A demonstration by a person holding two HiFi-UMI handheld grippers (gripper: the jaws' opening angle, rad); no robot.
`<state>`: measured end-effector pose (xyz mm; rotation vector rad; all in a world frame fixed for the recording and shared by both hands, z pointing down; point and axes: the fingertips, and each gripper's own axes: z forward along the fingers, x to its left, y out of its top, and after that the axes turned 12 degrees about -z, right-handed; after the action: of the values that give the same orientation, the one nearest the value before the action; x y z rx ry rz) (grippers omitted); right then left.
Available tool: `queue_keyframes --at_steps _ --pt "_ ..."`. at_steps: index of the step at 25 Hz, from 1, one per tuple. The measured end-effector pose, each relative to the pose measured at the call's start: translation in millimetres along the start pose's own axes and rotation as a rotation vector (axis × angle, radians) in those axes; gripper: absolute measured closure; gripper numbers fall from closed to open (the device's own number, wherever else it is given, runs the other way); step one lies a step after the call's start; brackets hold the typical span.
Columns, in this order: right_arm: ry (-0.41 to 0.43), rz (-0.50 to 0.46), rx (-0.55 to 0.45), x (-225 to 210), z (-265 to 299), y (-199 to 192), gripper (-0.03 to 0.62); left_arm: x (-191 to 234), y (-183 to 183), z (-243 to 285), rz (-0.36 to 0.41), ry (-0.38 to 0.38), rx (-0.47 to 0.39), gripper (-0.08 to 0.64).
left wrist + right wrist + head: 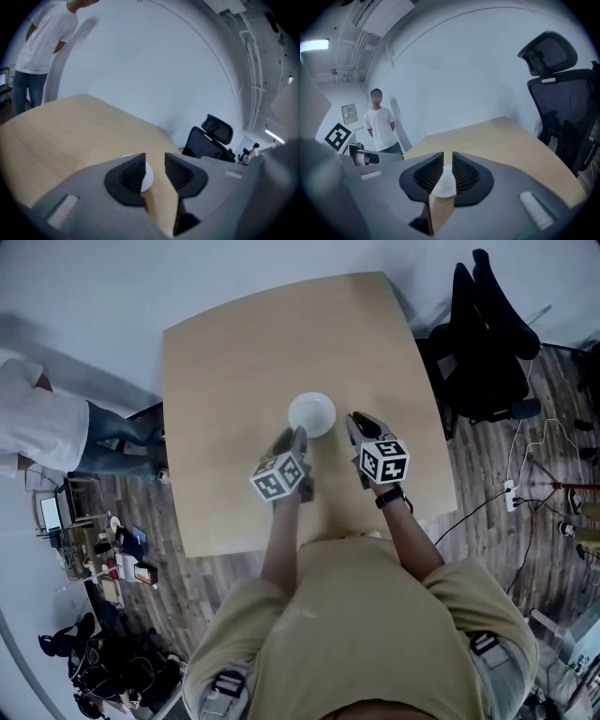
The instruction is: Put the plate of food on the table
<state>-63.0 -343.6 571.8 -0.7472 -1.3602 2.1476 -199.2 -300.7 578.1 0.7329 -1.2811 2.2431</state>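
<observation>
The plate sits flat on the counter, near the middle of the wooden top and slightly toward the person's side. We read it as a white, round, shallow dish. We cannot make out any food on it from these views. Its central position keeps it well clear of every edge, which suits a finished placement.

The left gripper hovers just beside the plate's near-left rim, apart from it. Its jaws are spread, and nothing stands between them. In the left gripper view we see only a sliver of the plate on the counter beyond the gap.

The right gripper hovers just beside the plate's right rim, also clear of it. Its jaws stand at a narrow gap and pinch nothing. The white patch seen through that gap in the right gripper view is the plate lying farther off on the counter.

We judge the two-sided arrangement to match a carry by opposite rims, which keeps a loaded plate level. With both grippers free and the plate resting by itself, we judge the placement to be done.

Farther out, a black office chair stands off the counter's far-right corner. A bystander in a white shirt stands beyond the left edge, and clutter lies on the wooden floor.
</observation>
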Motion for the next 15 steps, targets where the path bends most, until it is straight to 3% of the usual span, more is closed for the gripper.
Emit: queue_keyframes --at_steps 7,15 --pt "-0.02 -0.104 -0.145 9.7 -63.1 45.4 0.586 -61.0 5.7 -47.7 0.162 -0.083 -0.128 0.466" --pt "-0.045 -0.213 -0.207 26.1 -105.4 57.6 0.588 -84.8 7.9 -92.1 0.272 -0.061 -0.235 0.544"
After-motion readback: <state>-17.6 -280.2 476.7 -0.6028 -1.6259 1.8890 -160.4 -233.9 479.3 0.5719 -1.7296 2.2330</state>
